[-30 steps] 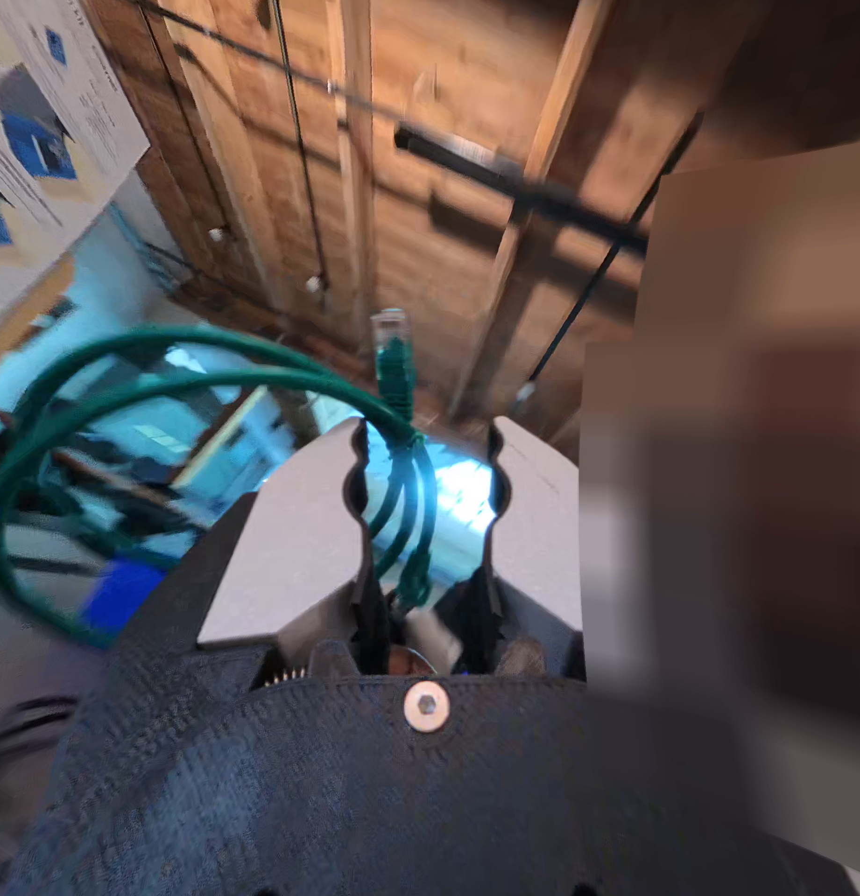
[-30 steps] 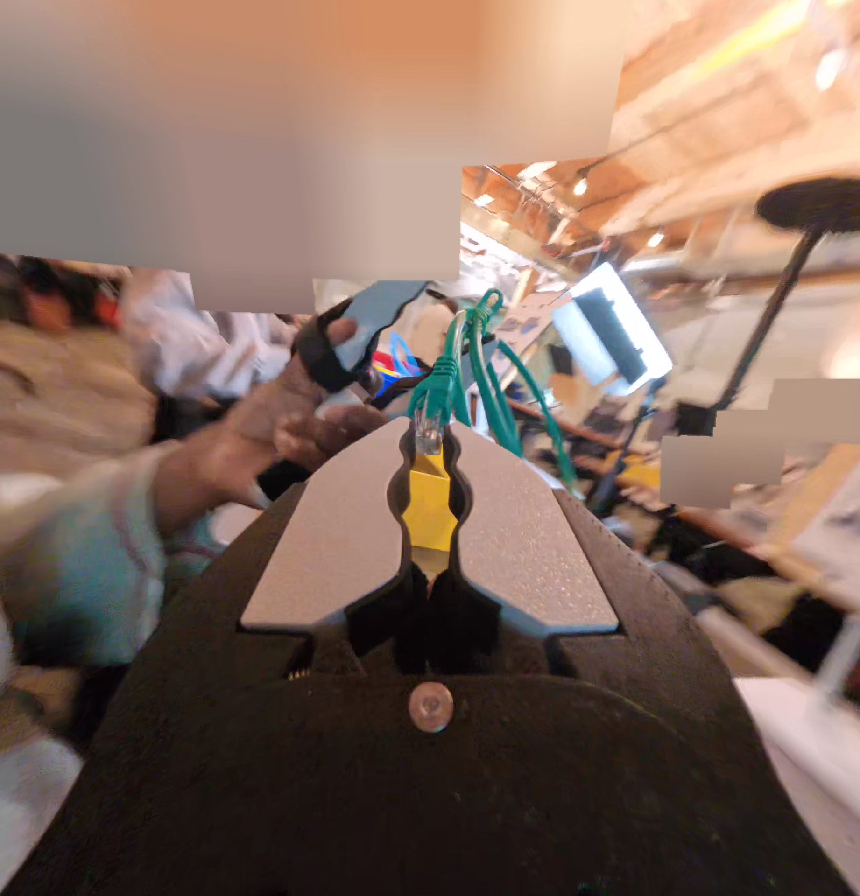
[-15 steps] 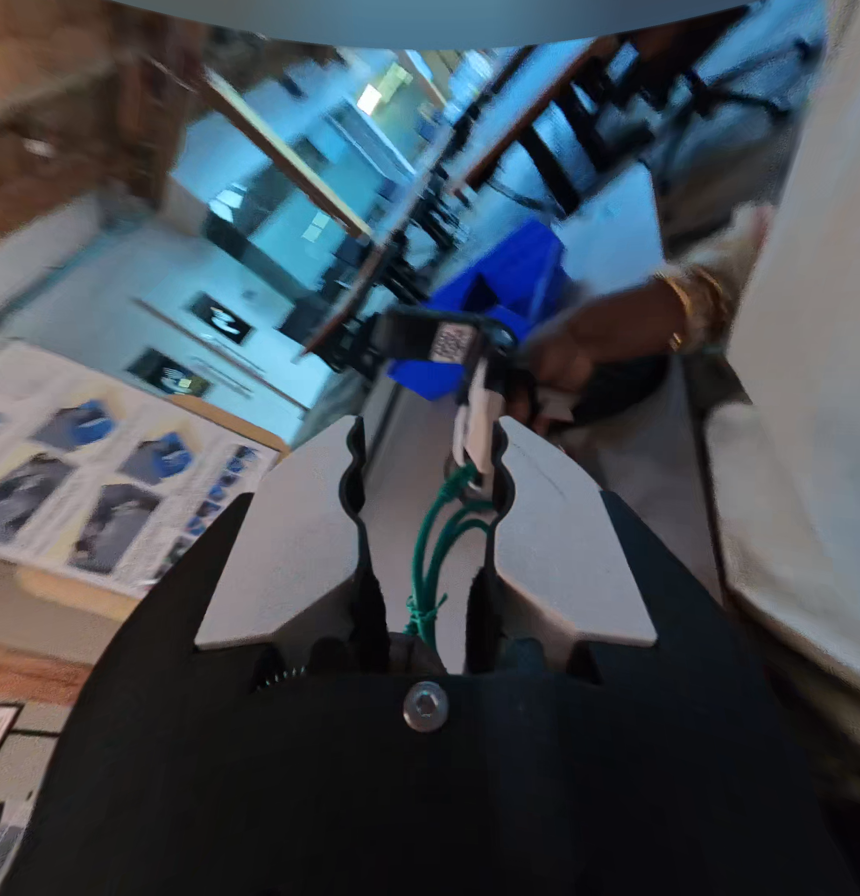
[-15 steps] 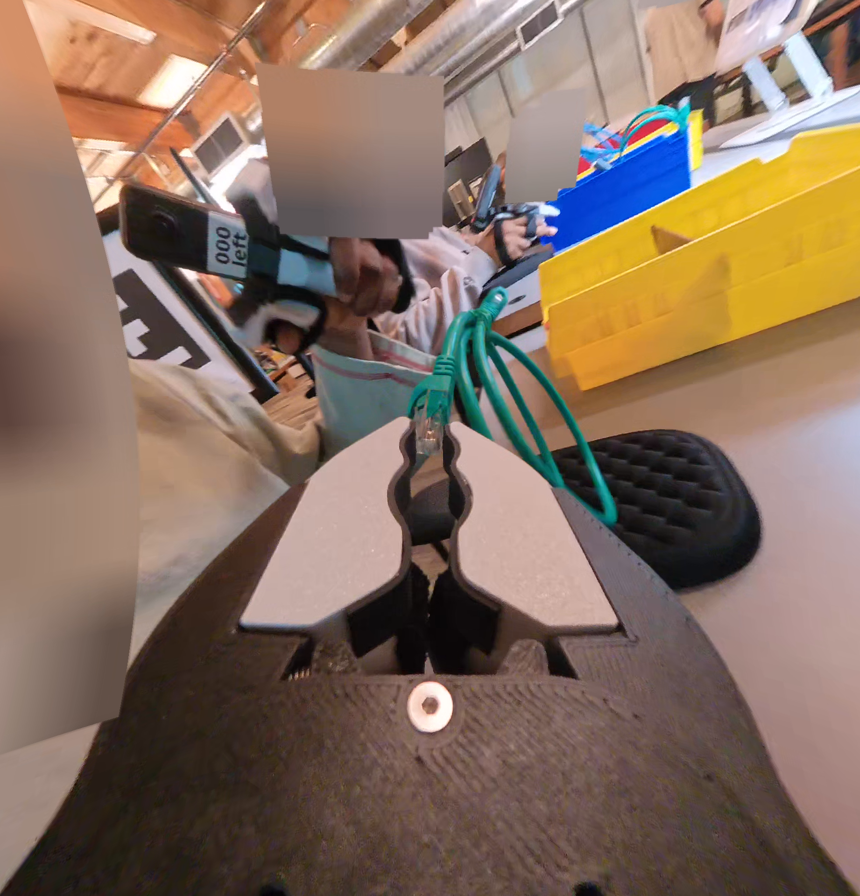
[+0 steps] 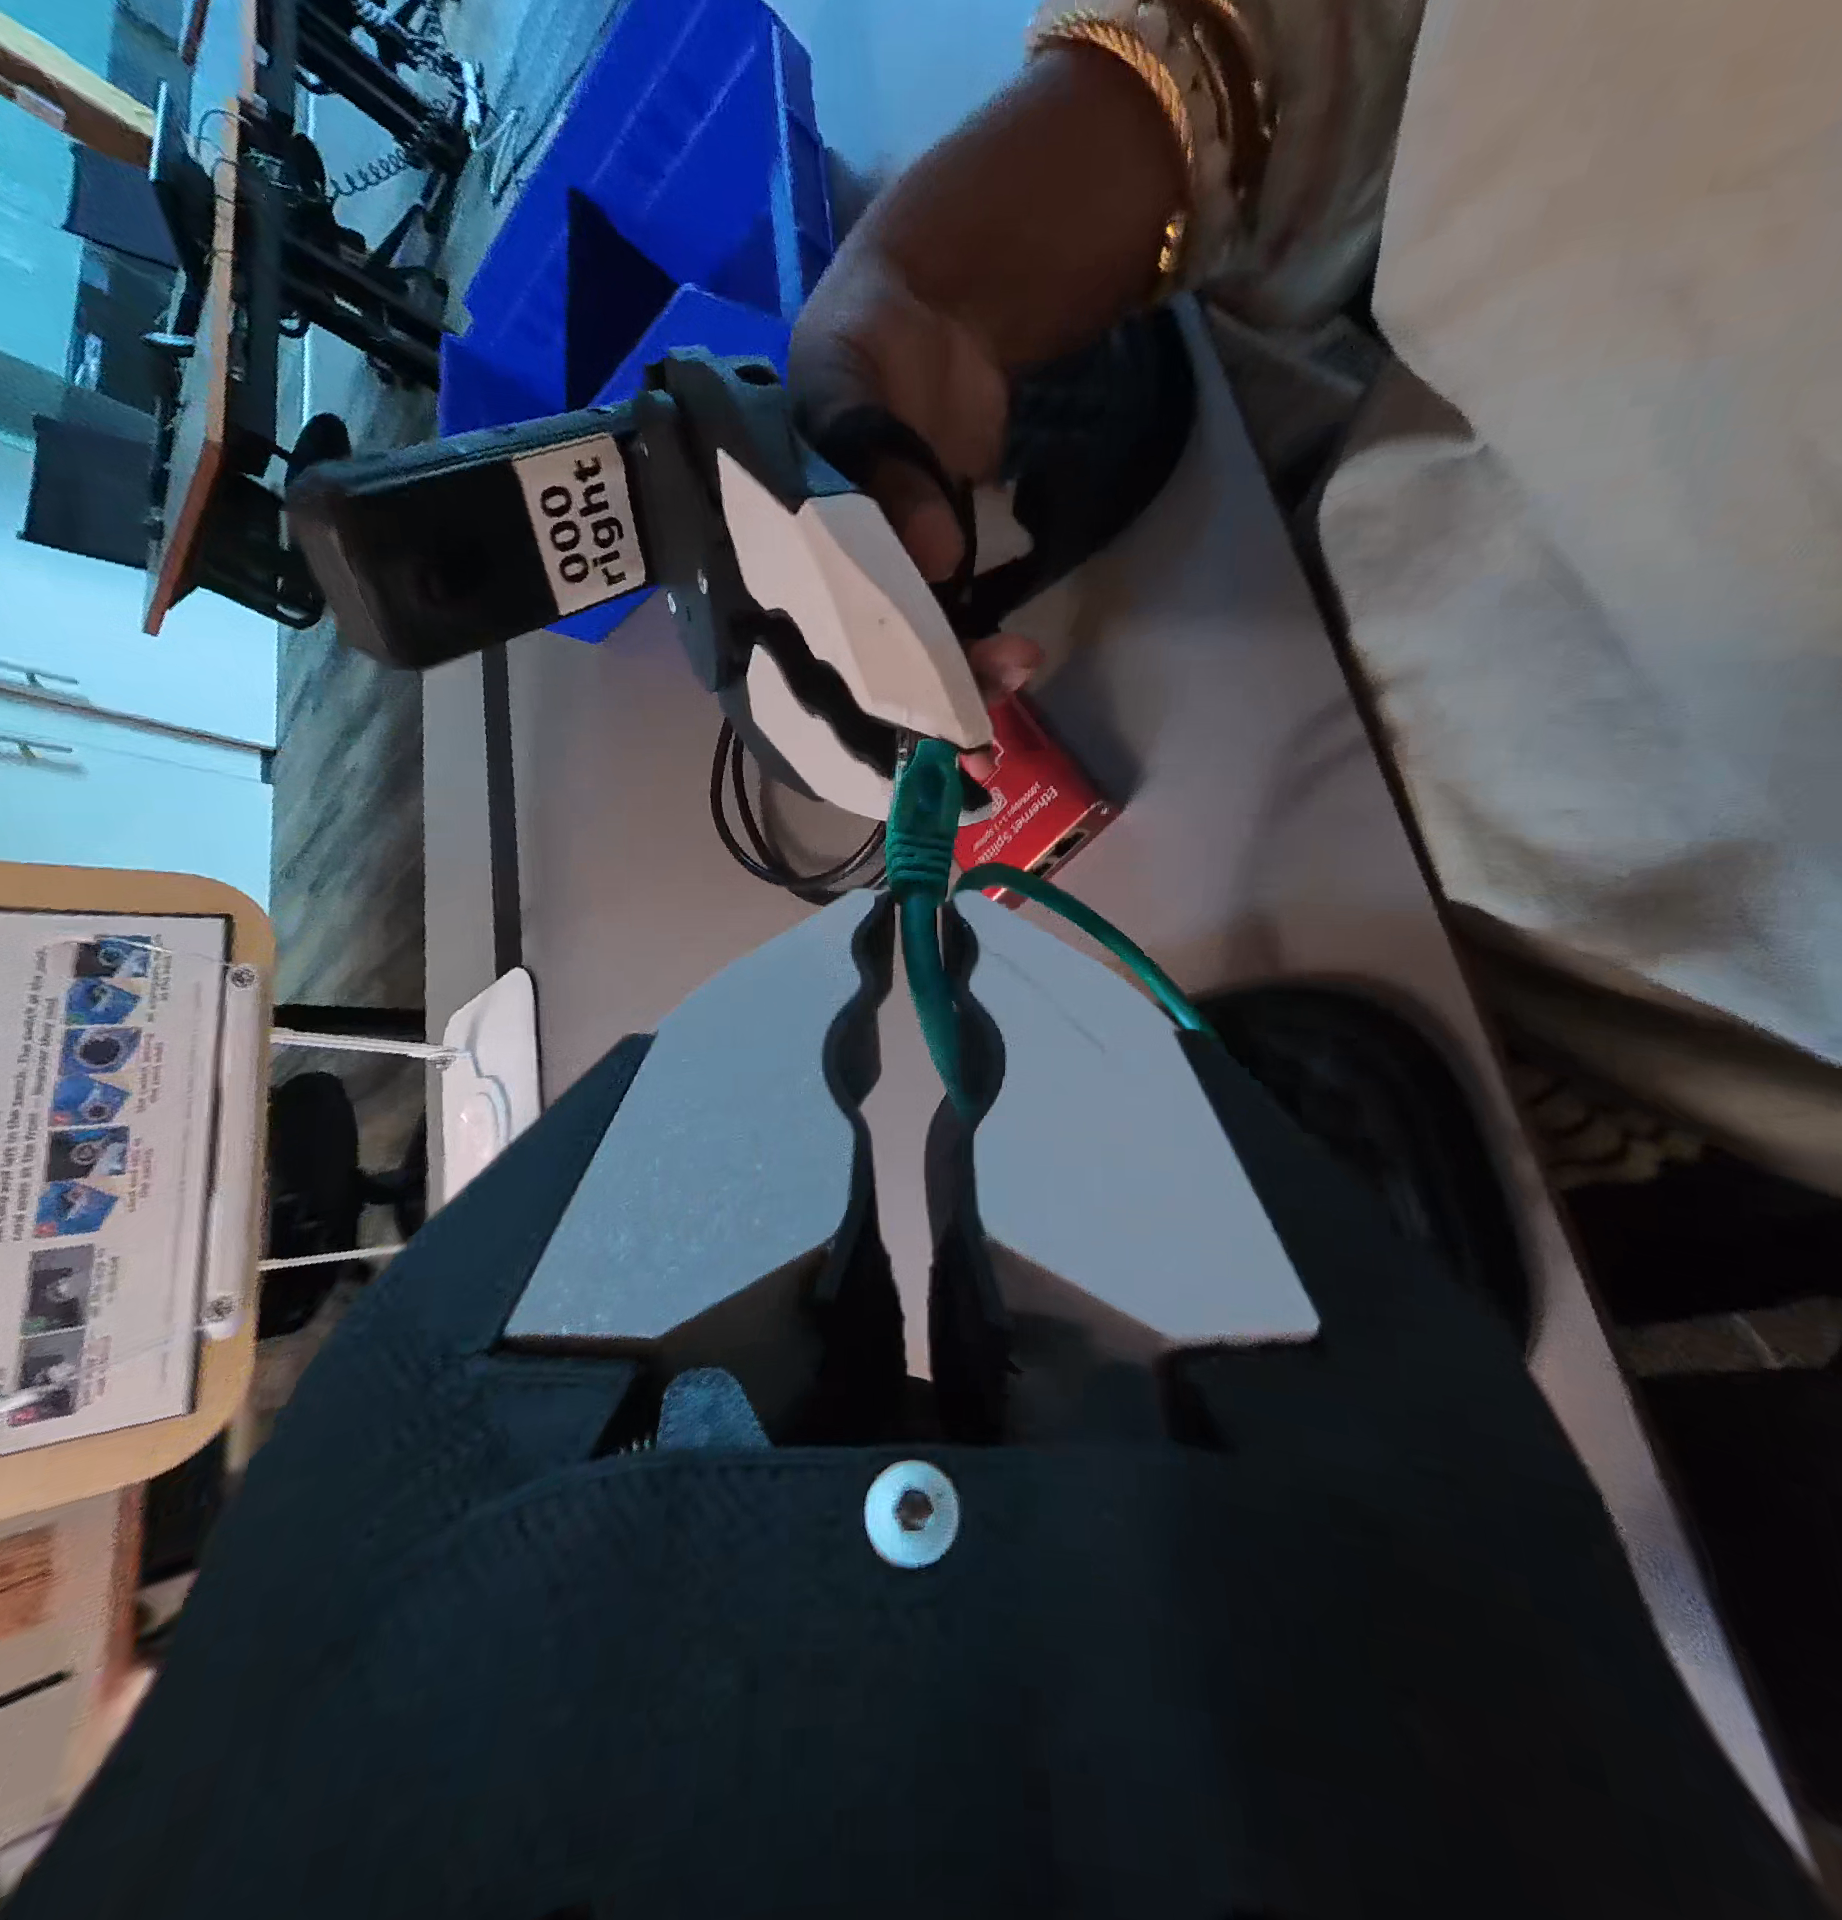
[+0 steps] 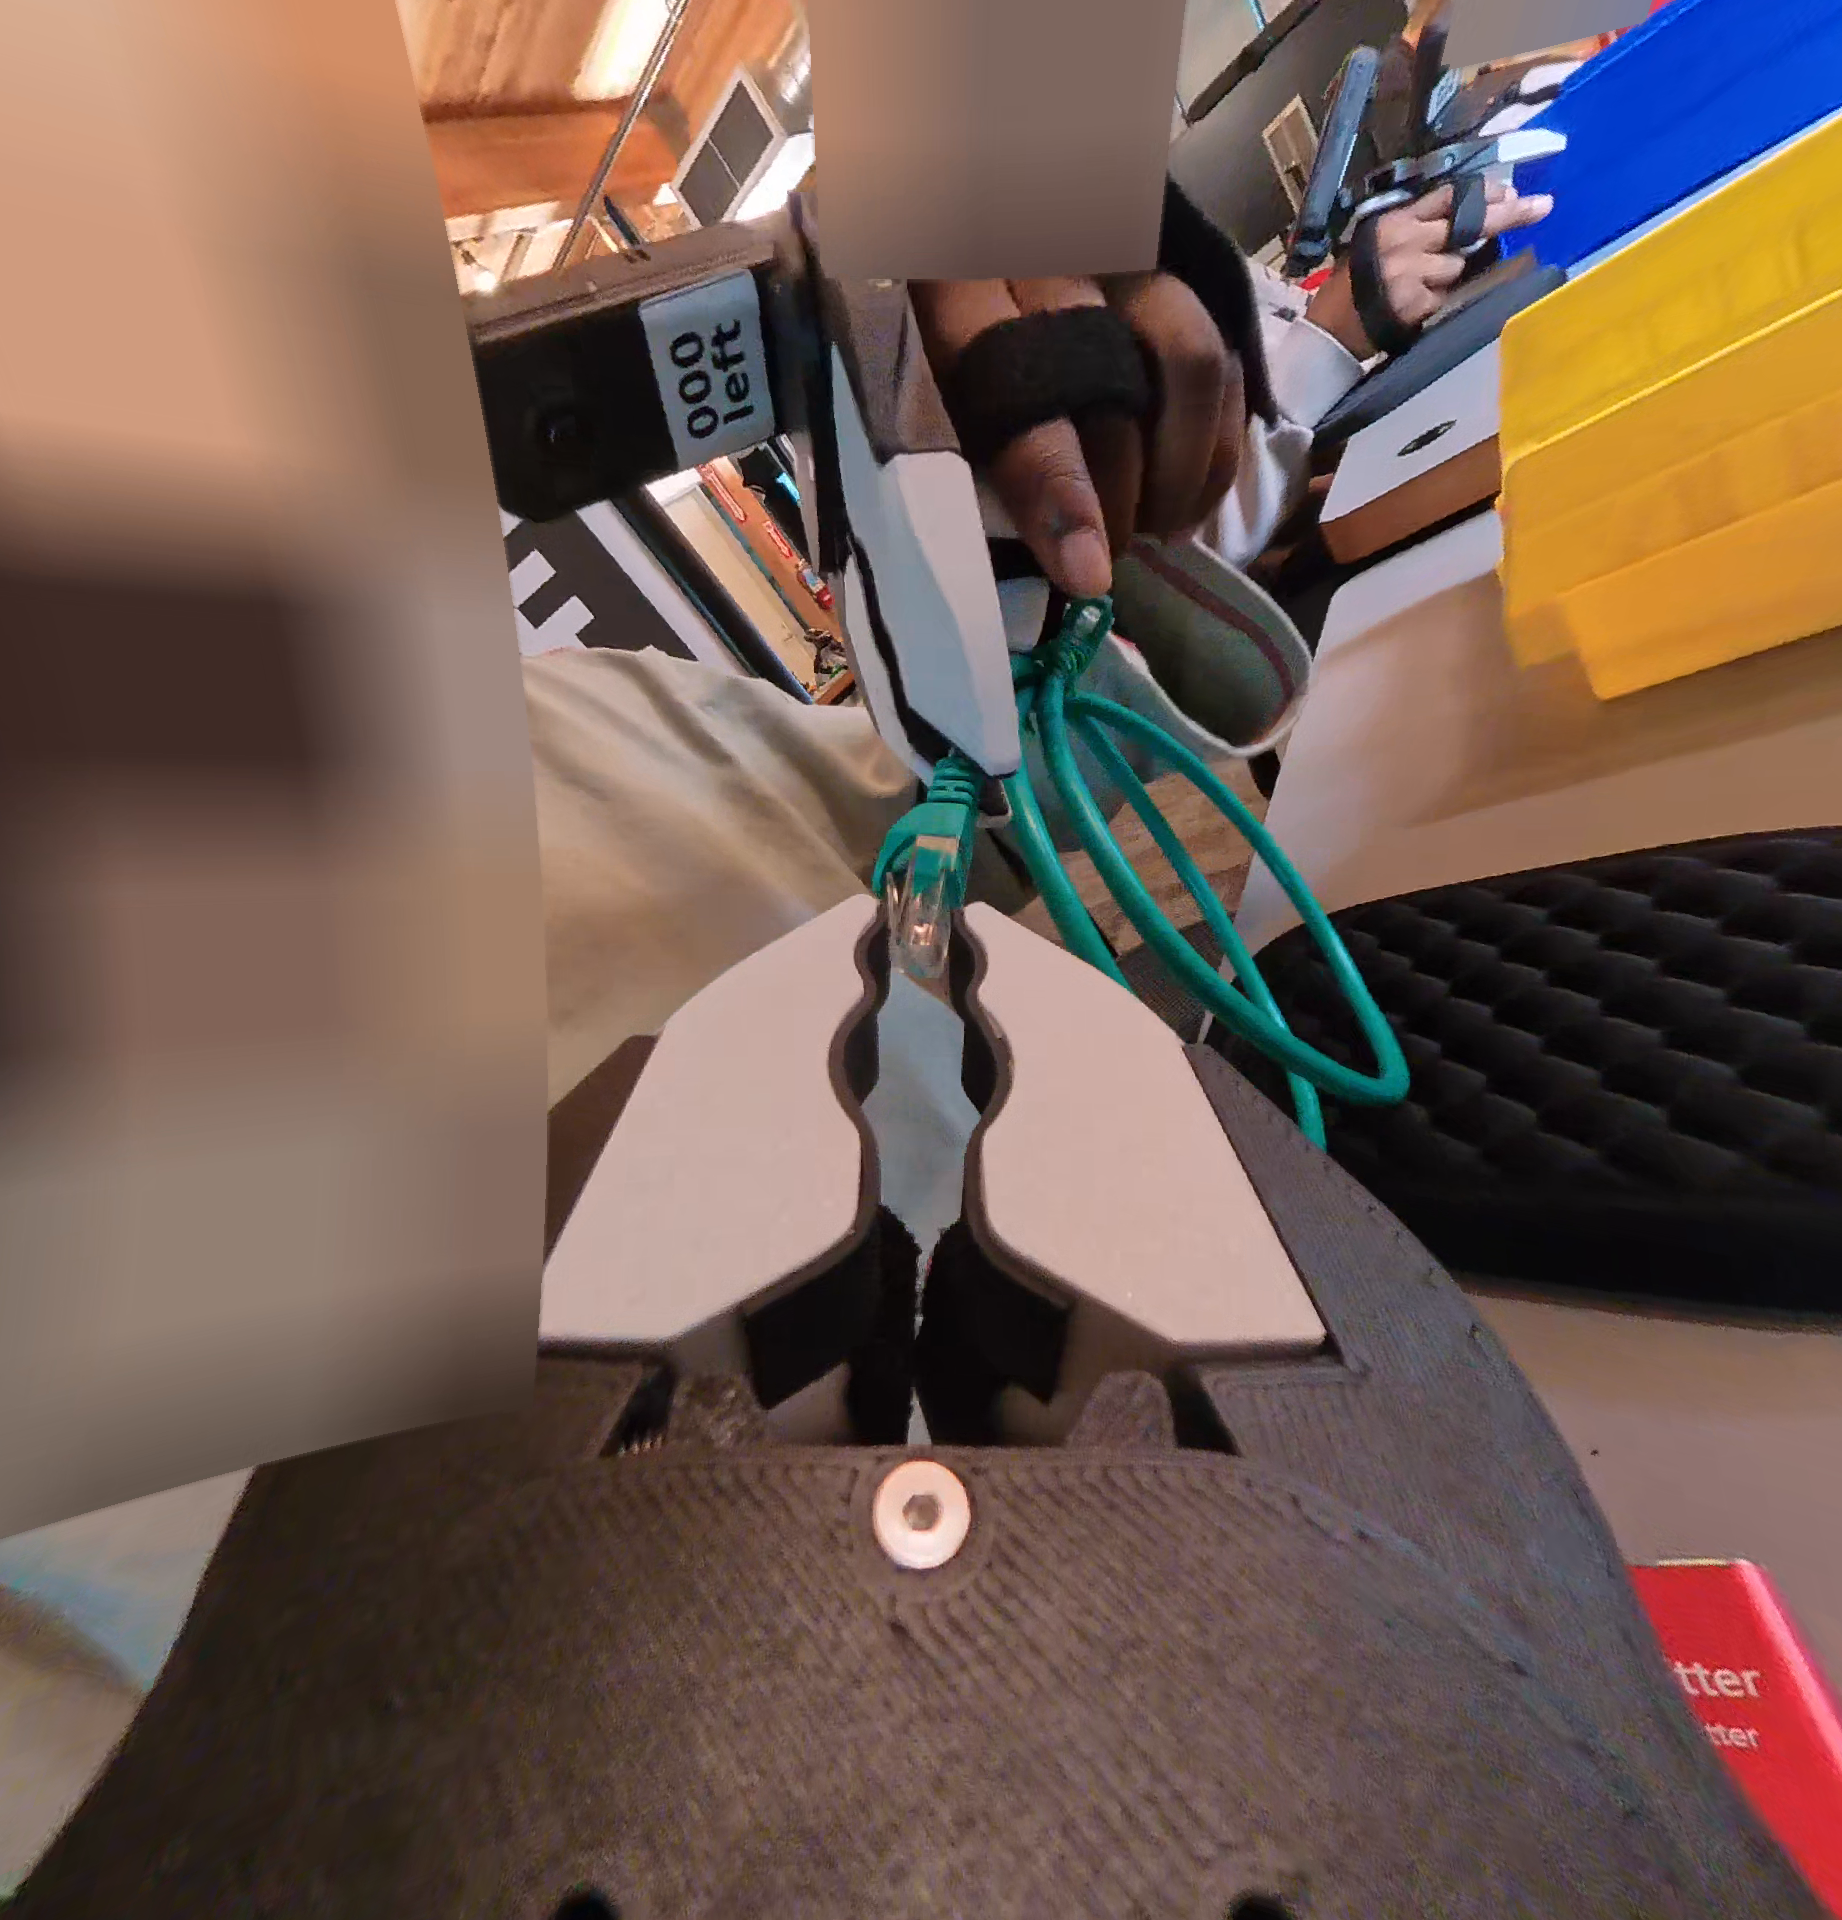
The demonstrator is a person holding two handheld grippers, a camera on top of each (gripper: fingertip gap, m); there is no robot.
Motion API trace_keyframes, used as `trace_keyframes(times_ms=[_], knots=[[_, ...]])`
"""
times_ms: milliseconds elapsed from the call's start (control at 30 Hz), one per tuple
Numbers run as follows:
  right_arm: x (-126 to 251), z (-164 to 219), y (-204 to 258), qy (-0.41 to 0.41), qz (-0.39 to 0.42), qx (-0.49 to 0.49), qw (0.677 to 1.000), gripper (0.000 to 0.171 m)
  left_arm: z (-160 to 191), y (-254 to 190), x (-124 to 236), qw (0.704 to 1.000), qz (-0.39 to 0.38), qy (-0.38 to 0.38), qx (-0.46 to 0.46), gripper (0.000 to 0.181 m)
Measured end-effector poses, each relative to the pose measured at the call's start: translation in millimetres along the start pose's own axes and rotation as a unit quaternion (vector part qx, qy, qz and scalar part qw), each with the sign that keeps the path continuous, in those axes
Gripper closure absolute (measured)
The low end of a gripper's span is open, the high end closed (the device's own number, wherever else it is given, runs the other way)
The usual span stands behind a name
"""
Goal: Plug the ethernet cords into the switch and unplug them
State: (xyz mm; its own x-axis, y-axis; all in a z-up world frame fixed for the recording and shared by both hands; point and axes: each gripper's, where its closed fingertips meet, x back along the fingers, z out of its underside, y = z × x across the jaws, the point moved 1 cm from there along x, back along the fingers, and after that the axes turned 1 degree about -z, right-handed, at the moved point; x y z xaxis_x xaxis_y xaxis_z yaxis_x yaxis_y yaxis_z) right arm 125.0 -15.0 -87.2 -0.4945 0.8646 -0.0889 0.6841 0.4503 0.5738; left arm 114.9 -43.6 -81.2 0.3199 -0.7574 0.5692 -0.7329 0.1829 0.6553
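One green ethernet cord (image 5: 922, 831) is held by both grippers above the table. My left gripper (image 5: 912, 914) is shut on the cord just behind its plug boot. My right gripper (image 6: 922, 923) is shut on the cord's clear plug (image 6: 919, 894). In the left wrist view the right gripper (image 5: 948, 750) pinches the plug just over the red switch (image 5: 1042, 821), which lies on the table. In the right wrist view the left gripper (image 6: 984, 779) hangs above, the cord's coiled loops (image 6: 1384, 1081) dangle beside it, and a corner of the switch (image 6: 1748, 1714) shows at bottom right.
A black ribbed mat (image 6: 1623, 1060) lies on the table under the cord loops. Yellow bins (image 6: 1706, 416) stand behind it and blue bins (image 5: 626, 208) farther off. A thin black cable (image 5: 740, 821) runs from the switch. A picture board (image 5: 86, 1174) stands at the left edge. Only a small space, under 4 cm, lies between the two pairs of fingers.
The left gripper was open with the cord loose between its fingers and is now shut on it. Both grippers swung down toward the table, bringing the red switch into view.
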Motion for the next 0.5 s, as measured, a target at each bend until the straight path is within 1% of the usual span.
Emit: trace_keyframes(times_ms=[33,67,100,133,167,200,233,267,300,333,400,433,467,500], knots=[[0.1,-0.7,1.4,-0.002,0.000,0.018,1.000,0.160,-1.2,0.6,0.1,1.000,-0.002,-0.009,0.022,0.172],[0.5,-2.0,3.0,-0.006,0.005,0.054,0.999,0.159,-2.8,1.4,0.4,0.998,-0.003,-0.022,0.053,0.174],[1.4,-4.3,1.9,-0.011,0.027,0.106,0.994,0.159,-2.7,2.7,0.9,0.996,-0.005,-0.030,0.088,0.173],[3.3,-7.6,-4.0,-0.013,0.076,0.175,0.981,0.147,-1.4,2.2,1.3,0.992,0.003,-0.036,0.125,0.174],[6.8,-11.7,-10.4,-0.012,0.138,0.259,0.956,0.132,0.0,0.9,1.3,0.986,0.015,-0.044,0.162,0.174],[10.3,-16.8,-12.4,-0.010,0.192,0.350,0.917,0.129,3.7,1.7,-0.1,0.979,0.019,-0.045,0.200,0.174],[11.5,-21.0,-9.2,-0.007,0.230,0.441,0.867,0.131,7.0,1.5,-1.4,0.971,0.027,-0.048,0.234,0.174],[9.4,-22.6,-3.1,0.002,0.251,0.524,0.814,0.133,6.7,-0.3,-2.0,0.963,0.042,-0.062,0.260,0.174],[6.3,-22.1,0.8,0.017,0.265,0.579,0.771,0.134,4.9,-0.3,-2.0,0.953,0.052,-0.083,0.286,0.175],[3.6,-18.8,-0.5,0.043,0.276,0.595,0.754,0.139,3.6,-0.6,-1.8,0.944,0.061,-0.097,0.308,0.175],[-0.5,-10.5,-8.2,0.084,0.277,0.575,0.765,0.140,2.3,-1.8,-1.8,0.934,0.072,-0.118,0.329,0.175],[-1.3,-9.1,-9.9,0.087,0.274,0.569,0.771,0.142,1.6,-3.2,-2.3,0.933,0.073,-0.125,0.328,0.176],[-1.4,-9.2,-9.5,0.081,0.268,0.569,0.774,0.157,1.4,-5.8,-3.6,0.934,0.076,-0.126,0.326,0.176],[-1.3,-8.9,-8.9,0.073,0.258,0.562,0.782,0.159,1.4,-7.6,-5.3,0.934,0.073,-0.126,0.326,0.175]])
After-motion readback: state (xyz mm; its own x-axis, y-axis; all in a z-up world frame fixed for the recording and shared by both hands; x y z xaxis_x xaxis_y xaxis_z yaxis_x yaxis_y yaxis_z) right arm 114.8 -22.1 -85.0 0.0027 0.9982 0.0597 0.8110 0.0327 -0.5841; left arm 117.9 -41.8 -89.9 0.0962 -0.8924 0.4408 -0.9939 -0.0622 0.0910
